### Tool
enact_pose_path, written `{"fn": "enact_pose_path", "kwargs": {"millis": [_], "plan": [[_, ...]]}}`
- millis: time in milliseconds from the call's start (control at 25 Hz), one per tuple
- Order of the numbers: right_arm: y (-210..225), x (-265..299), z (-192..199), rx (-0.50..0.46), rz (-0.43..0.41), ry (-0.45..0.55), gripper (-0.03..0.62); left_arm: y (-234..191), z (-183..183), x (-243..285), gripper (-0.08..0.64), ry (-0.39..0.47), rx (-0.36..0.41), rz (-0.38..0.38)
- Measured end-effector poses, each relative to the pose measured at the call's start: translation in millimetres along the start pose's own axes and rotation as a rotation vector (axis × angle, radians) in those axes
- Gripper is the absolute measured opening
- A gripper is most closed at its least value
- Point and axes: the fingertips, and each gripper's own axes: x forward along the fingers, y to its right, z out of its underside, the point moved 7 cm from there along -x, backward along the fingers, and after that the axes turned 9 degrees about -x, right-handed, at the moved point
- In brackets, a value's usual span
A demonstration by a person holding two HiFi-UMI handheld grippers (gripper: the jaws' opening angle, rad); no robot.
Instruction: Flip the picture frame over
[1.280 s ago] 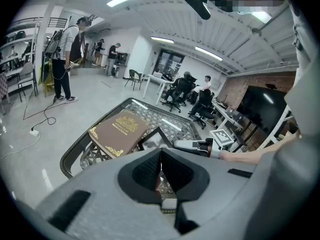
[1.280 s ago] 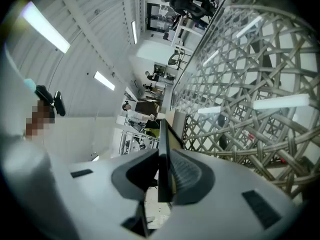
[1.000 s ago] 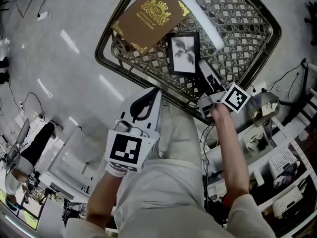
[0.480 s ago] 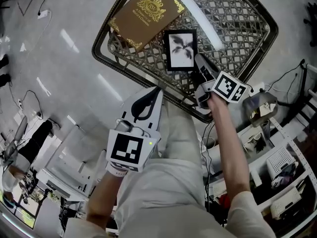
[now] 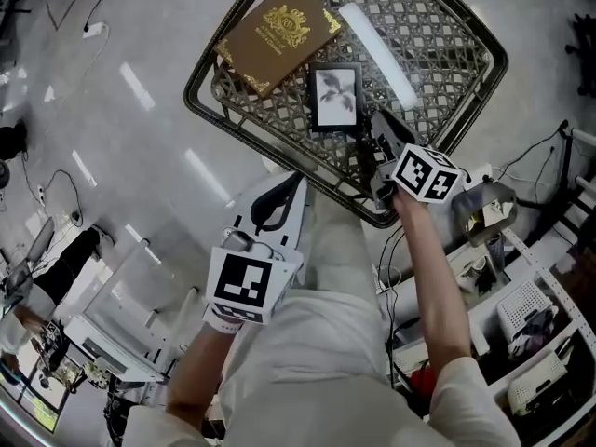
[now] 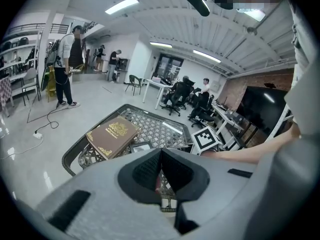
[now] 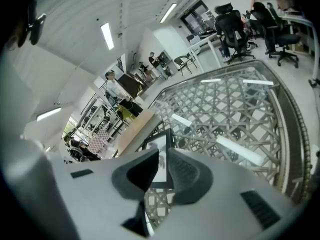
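Observation:
A small black picture frame (image 5: pixel 336 98) lies picture-side up on the glass top of a lattice table (image 5: pixel 240 127), just below a brown book (image 5: pixel 279 33). My right gripper (image 5: pixel 375 136) hovers at the frame's lower right corner, jaws a narrow gap apart. In the right gripper view the frame (image 7: pixel 160 143) shows through the right gripper (image 7: pixel 163 159), beyond the tips and flat on the glass. My left gripper (image 5: pixel 298 173) hangs shut off the table's near edge, holding nothing. The left gripper view shows the left gripper (image 6: pixel 161 154), with frame (image 6: pixel 141 146) and book (image 6: pixel 112 134) ahead.
The book (image 7: pixel 135 129) takes up the table's far left corner. Cluttered shelves (image 5: pixel 531 315) and cables stand close on the right. The person's legs fill the near side below the table. People and office chairs (image 7: pixel 235 24) are further off in the room.
My right gripper has crept up and left, closer to the frame's lower right corner. The frame still lies flat by the book. The left gripper has held its place.

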Motion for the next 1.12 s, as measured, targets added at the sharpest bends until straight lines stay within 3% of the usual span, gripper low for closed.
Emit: {"fn": "enact_pose_path", "kwargs": {"millis": [160,320,520,840,1120], "plan": [[-13,-42,-18,-0.060,0.005,0.030,0.066,20,-10,-13,0.026,0.015,0.027,0.022],[-31,-82,-42,-0.159,-0.003,0.067,0.066,27,-14,-29,0.025,0.048,-0.013,0.033],[-67,-143,-81,-0.321,-0.014,0.128,0.064,45,-33,-60,0.026,0.128,-0.005,0.008],[-105,-230,-96,-0.562,0.026,0.167,0.052,79,-65,-101,0.026,0.251,0.014,0.014],[-118,-286,-85,-0.575,0.087,0.234,0.035,86,-77,-120,0.025,0.292,0.057,0.040]]}}
